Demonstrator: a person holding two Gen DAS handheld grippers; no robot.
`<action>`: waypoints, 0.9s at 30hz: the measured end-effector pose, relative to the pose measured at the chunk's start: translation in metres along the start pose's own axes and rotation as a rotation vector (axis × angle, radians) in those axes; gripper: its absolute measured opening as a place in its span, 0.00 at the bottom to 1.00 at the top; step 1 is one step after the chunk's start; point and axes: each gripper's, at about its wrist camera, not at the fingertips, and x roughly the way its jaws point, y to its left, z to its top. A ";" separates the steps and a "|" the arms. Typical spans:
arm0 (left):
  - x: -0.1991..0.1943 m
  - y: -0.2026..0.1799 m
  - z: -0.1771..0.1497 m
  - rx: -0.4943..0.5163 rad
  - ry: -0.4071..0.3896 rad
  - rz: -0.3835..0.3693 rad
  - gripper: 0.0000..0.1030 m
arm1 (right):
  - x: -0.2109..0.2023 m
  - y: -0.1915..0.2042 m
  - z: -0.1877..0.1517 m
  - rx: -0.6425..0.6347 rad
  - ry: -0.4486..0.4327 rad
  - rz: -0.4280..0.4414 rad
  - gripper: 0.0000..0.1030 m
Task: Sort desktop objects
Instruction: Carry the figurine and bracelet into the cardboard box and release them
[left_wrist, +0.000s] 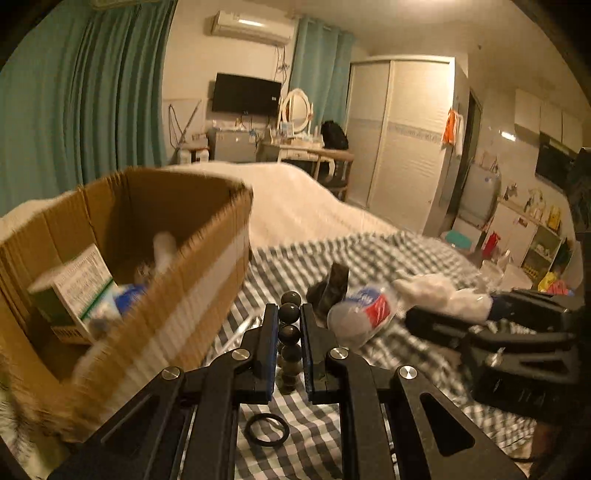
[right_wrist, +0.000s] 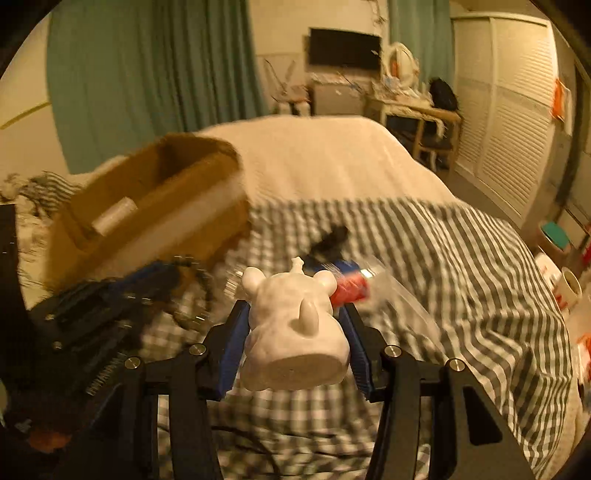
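The left gripper (left_wrist: 289, 325) had its fingers (left_wrist: 269, 343) clenched on a string of dark round beads (left_wrist: 288, 314), which stood upright between the blue pads with the top bead poking above the fingertips. It hung over a grey-and-white checked blanket (left_wrist: 388, 251) spread on the bed, and a black ring (left_wrist: 266, 430) lay flat on that blanket below the gripper. To the left stood an open cardboard box (left_wrist: 207, 266) with a pale tape band along its side; inside it were a green-and-white carton (left_wrist: 75, 291), a blue-and-white packet and a white roll (all smeared by motion blur).

The right gripper (right_wrist: 295, 321) was grasping a white ceramic animal figurine (right_wrist: 295, 325), tipped so that its flat base faced the camera and its ears and snout pointed away; both blue pads pressed its flanks. In the left wrist view this gripper appeared at the right, with the figurine (left_wrist: 439, 291) sticking out of it.

Just beyond the figurine lay a clear plastic bottle with a red-and-blue label (left_wrist: 365, 310), on its side on the blanket, and a small dark object (left_wrist: 334, 290) beside it, too blurred to name. The box (right_wrist: 155, 206) sat further left in the right wrist view, on the edge of the checked blanket, with the cream bedspread (right_wrist: 317, 155) behind it.
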 end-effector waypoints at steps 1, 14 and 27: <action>-0.009 0.002 0.006 -0.001 -0.015 -0.001 0.11 | -0.004 0.005 0.004 -0.006 -0.010 0.015 0.48; -0.113 0.079 0.062 -0.137 -0.233 0.060 0.11 | -0.037 0.093 0.058 -0.156 -0.134 0.194 0.48; -0.052 0.134 0.039 -0.170 -0.066 0.243 0.13 | 0.039 0.144 0.085 -0.189 -0.053 0.288 0.28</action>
